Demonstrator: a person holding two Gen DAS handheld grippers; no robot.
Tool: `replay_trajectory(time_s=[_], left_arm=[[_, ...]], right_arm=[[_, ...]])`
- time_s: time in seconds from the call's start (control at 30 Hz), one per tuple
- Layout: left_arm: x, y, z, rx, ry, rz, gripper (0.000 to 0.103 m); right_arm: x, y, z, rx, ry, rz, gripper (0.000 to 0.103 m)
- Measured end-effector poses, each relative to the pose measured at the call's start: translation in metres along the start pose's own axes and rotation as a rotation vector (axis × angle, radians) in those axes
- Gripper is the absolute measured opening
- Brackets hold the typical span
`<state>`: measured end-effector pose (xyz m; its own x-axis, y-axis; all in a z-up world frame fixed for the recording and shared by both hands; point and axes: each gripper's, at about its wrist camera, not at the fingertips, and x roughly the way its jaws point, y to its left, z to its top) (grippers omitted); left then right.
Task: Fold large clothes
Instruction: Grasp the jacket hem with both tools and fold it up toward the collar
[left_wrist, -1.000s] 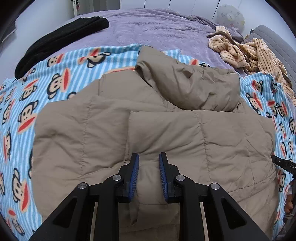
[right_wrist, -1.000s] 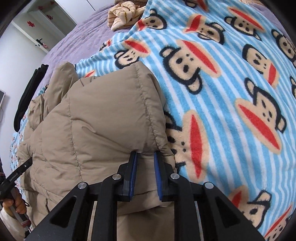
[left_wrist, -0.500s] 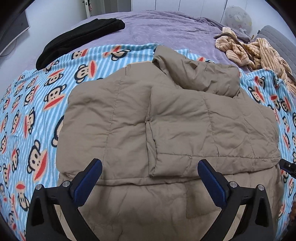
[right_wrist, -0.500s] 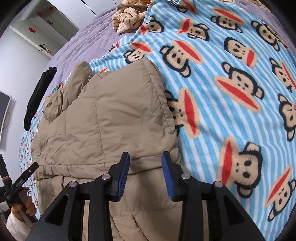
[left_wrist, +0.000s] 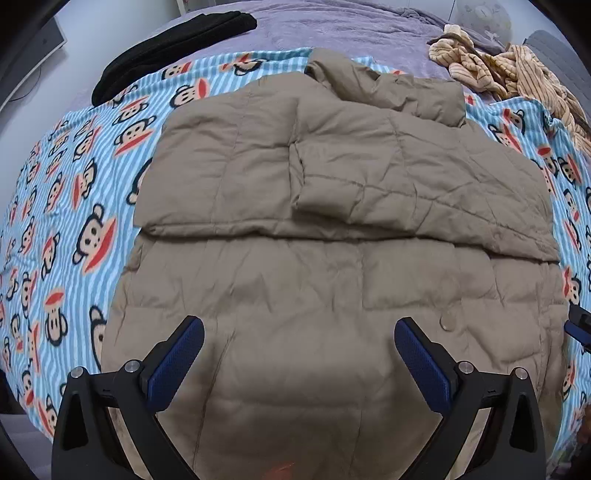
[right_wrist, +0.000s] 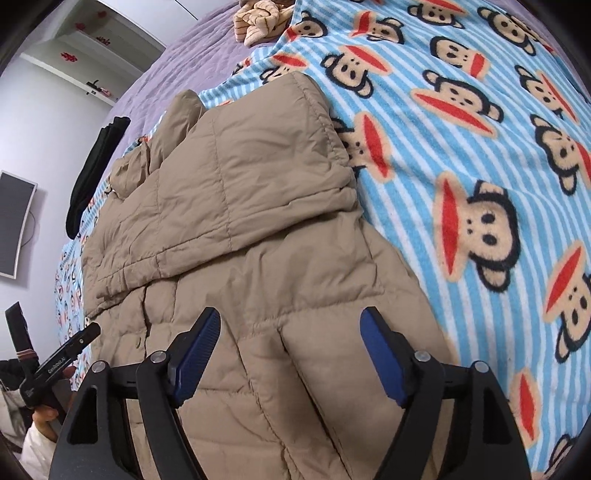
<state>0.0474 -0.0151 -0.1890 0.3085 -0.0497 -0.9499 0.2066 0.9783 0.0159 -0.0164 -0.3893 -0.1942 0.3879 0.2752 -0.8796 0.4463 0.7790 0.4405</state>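
We hold both grippers spread wide above a tan quilted jacket (left_wrist: 332, 206) that lies across a blue-striped monkey-print blanket (left_wrist: 74, 206) on the bed. The left gripper (left_wrist: 299, 345) hangs over the jacket's near end, its blue-padded fingers (left_wrist: 177, 360) released and gripping nothing. The right gripper (right_wrist: 290, 345) hovers over the jacket's near right edge, its fingers (right_wrist: 380, 354) likewise parted and holding no cloth. The jacket's far half carries a folded layer doubled over on top, its edge running as a ridge across the jacket's middle; a bunched part, perhaps a hood or collar, sits at the jacket's far end. Beyond the jacket, a purple bedspread (left_wrist: 332, 29) covers the rest of the bed. A black garment (left_wrist: 166, 48) lies beyond the jacket's far left corner, a striped beige cloth (left_wrist: 509, 70) beyond its far right corner. In the right wrist view, the left gripper's handle shows just left of the jacket.
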Motion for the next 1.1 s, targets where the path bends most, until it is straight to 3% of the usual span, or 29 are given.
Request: replay_trajectory(time_s=[0.13,0.23,0.37,0.6,0.63,0.67,0.7,1.1], left_arm=[[0.0,0.006,-0.023,-0.03,0.025,0.018,0.103],[0.003,0.014,-0.036,-0.062,0.062,-0.017,0.103],[-0.005,0.02,-0.048,-0.067,0.056,0.002,0.103],[-0.018,0.039,-0.068,-0.078,0.061,-0.033,0.103],[-0.021,0.042,-0.07,-0.078,0.057,-0.039,0.103],[-0.024,0.045,-0.073,-0.079,0.053,-0.042,0.103],[-0.026,0.047,-0.076,-0.08,0.053,-0.043,0.103],[-0.053,0.078,-0.113,-0.057,0.089,-0.079,0.103]], right_arm=[[-0.002,-0.004,-0.017,0.017,0.025,0.032,0.082],[0.0,-0.006,-0.028,0.02,0.04,0.035,0.082],[0.0,-0.006,-0.043,0.032,0.051,0.037,0.082],[-0.002,0.005,-0.068,0.065,0.057,0.06,0.085],[-0.003,0.008,-0.071,0.069,0.056,0.065,0.087],[-0.003,0.011,-0.075,0.073,0.056,0.071,0.1],[-0.004,0.014,-0.08,0.08,0.054,0.08,0.103],[-0.011,0.034,-0.131,0.189,0.116,0.082,0.103]])
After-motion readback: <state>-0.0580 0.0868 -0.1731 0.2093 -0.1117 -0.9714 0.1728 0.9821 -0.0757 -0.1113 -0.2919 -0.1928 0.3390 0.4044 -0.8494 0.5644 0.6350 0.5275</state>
